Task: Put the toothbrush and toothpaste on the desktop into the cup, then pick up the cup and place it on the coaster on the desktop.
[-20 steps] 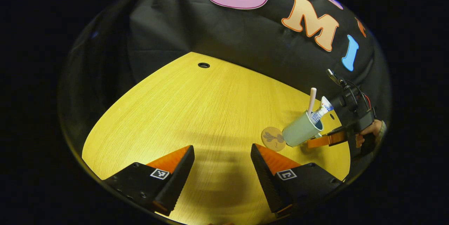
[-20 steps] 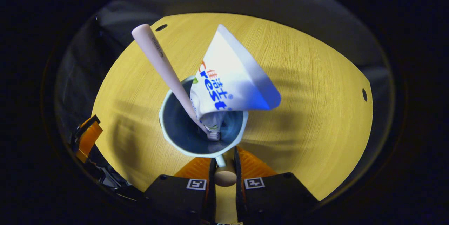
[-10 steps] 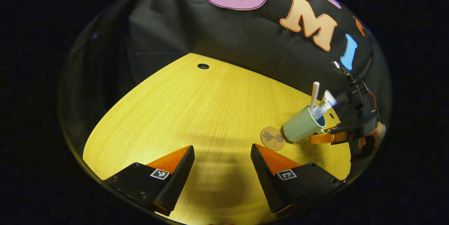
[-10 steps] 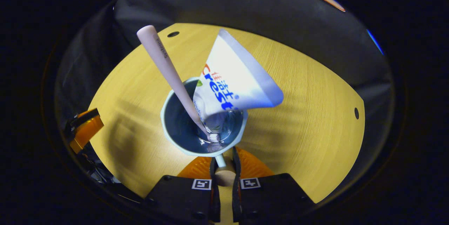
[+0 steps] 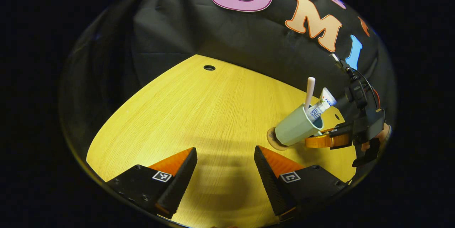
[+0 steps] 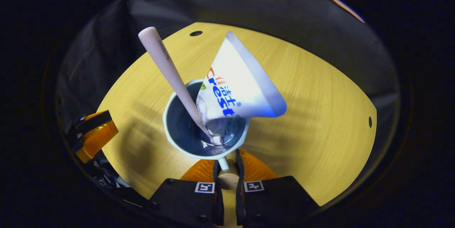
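As seen in the left gripper view, the cup point(image 5: 296, 128) sits tilted over the coaster point(image 5: 273, 142), most of which it hides; whether its base touches cannot be told. The toothbrush point(image 5: 309, 89) and toothpaste point(image 5: 321, 102) stand inside the cup. The right hand-held gripper point(image 5: 321, 139) grips the cup at its handle side, with a hand point(image 5: 378, 137) behind it. The left hand-held gripper point(image 5: 225, 173) hovers over the worktop point(image 5: 199, 114), fingers wide apart, holding nothing, well apart from the cup.

Turning to the right gripper view, the cup point(image 6: 205, 128) lies directly ahead of the right hand-held gripper point(image 6: 227, 176), whose fingers are closed tight on the cup's handle point(image 6: 224, 165). The toothbrush point(image 6: 170, 75) leans left, head down; the toothpaste point(image 6: 238, 84) leans right.
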A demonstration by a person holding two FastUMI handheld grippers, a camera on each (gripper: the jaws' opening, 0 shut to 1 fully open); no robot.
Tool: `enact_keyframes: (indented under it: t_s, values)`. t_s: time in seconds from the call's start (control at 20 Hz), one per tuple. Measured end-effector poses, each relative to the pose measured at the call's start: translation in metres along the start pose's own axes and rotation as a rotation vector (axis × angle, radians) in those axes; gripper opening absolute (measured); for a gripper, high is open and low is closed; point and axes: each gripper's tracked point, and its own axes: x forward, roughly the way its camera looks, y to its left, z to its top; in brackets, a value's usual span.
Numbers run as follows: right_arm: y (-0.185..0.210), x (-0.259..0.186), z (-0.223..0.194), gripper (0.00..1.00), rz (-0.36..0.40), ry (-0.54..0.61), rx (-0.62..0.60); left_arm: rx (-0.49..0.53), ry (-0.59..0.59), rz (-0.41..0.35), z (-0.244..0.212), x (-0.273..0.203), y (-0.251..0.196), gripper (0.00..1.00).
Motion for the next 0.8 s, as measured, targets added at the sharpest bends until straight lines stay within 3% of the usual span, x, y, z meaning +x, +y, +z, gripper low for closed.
enact_keyframes:
  t_s: [0.3,0.35,0.5,0.55,0.6,0.65,0.7,0.8]
  values:
    - [0.005,-0.008,-0.012,0.21,0.001,0.056,-0.009,-0.030,-0.011,0.027,0.005,0.001,0.001,0.94]
    - [0.006,-0.011,-0.011,0.29,0.009,0.032,0.011,-0.029,-0.014,0.026,0.004,0.001,0.001,0.94]
    - [0.004,-0.022,-0.005,0.34,0.010,-0.040,0.076,-0.004,-0.023,0.014,0.005,0.002,0.000,0.94]
    - [0.002,-0.031,-0.002,0.59,0.017,-0.077,0.099,0.005,-0.027,0.006,0.005,0.001,-0.001,0.94]
    - [0.000,-0.039,-0.002,0.70,0.020,-0.117,0.124,0.013,-0.030,-0.004,0.006,-0.001,-0.003,0.94]
    - [-0.005,-0.046,-0.003,0.89,0.008,-0.162,0.153,0.021,-0.032,-0.018,0.005,-0.002,-0.005,0.94]
    - [-0.012,-0.056,-0.001,0.99,-0.019,-0.221,0.196,0.029,-0.036,-0.031,0.006,-0.003,-0.006,0.94]
    - [-0.023,-0.073,-0.006,0.96,-0.056,-0.328,0.276,0.050,-0.035,-0.052,0.006,-0.003,-0.012,0.94]
